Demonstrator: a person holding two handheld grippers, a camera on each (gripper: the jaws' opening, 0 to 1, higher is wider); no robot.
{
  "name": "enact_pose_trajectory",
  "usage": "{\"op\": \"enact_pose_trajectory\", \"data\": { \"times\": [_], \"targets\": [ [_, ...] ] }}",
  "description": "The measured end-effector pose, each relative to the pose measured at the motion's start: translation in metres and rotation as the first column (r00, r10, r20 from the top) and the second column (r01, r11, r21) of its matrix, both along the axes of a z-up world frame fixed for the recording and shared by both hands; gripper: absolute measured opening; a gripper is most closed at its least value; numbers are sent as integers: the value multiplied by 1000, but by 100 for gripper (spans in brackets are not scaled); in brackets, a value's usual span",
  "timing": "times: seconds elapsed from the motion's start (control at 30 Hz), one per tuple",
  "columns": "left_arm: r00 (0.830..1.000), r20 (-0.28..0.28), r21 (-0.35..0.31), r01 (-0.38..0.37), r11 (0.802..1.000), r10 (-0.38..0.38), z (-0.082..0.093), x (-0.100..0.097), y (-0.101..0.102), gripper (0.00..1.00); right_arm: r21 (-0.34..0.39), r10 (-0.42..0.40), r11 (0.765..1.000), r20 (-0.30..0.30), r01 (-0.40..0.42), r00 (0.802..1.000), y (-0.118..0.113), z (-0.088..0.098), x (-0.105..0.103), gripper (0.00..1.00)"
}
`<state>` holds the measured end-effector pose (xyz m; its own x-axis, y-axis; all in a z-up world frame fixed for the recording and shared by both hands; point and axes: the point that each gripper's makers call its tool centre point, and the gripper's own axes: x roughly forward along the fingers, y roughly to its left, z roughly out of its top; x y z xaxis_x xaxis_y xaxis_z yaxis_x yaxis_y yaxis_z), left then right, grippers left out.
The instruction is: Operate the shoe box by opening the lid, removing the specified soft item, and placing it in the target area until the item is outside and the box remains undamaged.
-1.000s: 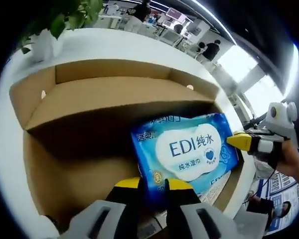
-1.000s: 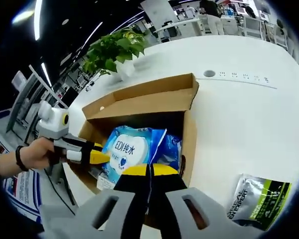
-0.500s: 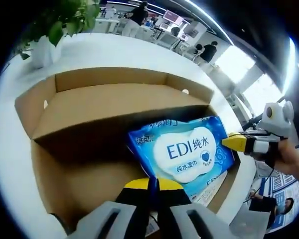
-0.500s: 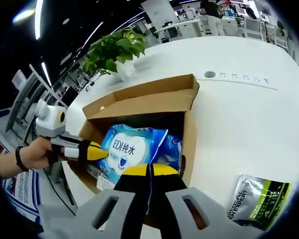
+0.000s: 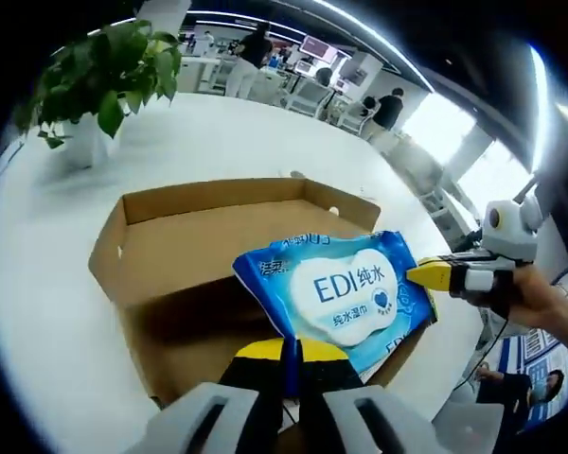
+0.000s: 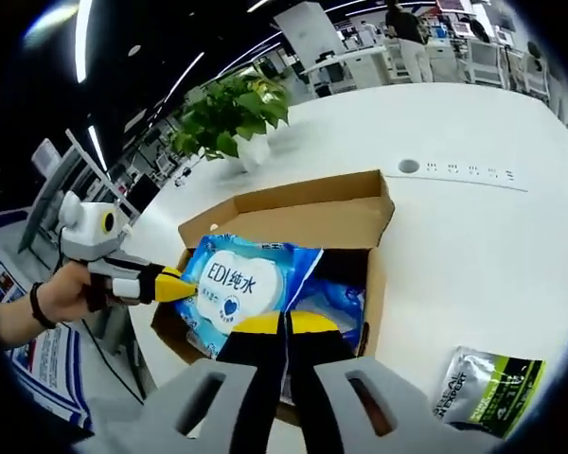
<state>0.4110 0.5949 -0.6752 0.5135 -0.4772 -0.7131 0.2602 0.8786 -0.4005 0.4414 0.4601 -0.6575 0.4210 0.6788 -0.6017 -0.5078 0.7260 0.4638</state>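
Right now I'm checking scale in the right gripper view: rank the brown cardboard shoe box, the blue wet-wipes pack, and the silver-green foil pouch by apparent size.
1. Brown cardboard shoe box
2. Blue wet-wipes pack
3. Silver-green foil pouch, though fisheye edge distortion makes this uncertain.

You are working in a large open-plan office or lab hall — the evidence lies all around you. The broad white curved surface (image 6: 473,236) has a round cable port (image 6: 409,166) and a row of sockets set into it. A potted green plant (image 6: 229,113) stands at its far side. Beyond it, rows of desks with monitors (image 5: 314,47) stretch away, people (image 5: 386,110) stand among them, and long ceiling light strips (image 6: 80,38) run overhead — with bright windows (image 5: 440,123) to the right.
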Motion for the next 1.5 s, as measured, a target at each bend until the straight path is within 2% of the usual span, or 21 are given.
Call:
{"op": "enact_pose_trajectory", "data": {
  "times": [0.1,0.2,0.33,0.5,0.67,0.7,0.73,0.93,1.07,1.3,1.5],
  "targets": [
    [1000,10,0,-6,1000,6,4,7,6,2,8,4,1000,11,-4,1000,3,8,3,0],
    [1000,22,4,-8,1000,8,17,9,10,2,13,9,1000,20,-9,1000,5,14,4,0],
    [999,32,12,-3,1000,3,18,13,14,2,15,10,1000,28,-10,1000,6,18,0,0],
    [999,38,16,15,1000,-15,25,12,1,2,8,0,1000,38,0,999,-5,24,-4,0],
    [997,48,15,55,998,-55,34,13,-26,2,6,-32,999,49,32,998,-27,30,-5,0],
    [996,52,15,67,998,-68,38,10,-39,2,5,-43,999,49,43,998,-35,31,-6,0],
    [996,54,14,76,997,-76,40,10,-45,2,4,-51,999,51,51,997,-40,31,-6,0],
    [988,62,14,140,990,-141,42,11,-78,2,-2,-110,994,52,110,993,-78,32,-12,0],
    [981,61,11,182,983,-183,42,9,-103,2,-8,-146,989,51,147,988,-103,33,-23,0],
    [969,54,13,243,970,-243,41,2,-139,2,-17,-191,981,43,191,981,-133,28,-32,0],
    [955,51,8,293,956,-293,42,-8,-174,2,-29,-232,972,31,232,972,-172,24,-31,0]
  ]
}}
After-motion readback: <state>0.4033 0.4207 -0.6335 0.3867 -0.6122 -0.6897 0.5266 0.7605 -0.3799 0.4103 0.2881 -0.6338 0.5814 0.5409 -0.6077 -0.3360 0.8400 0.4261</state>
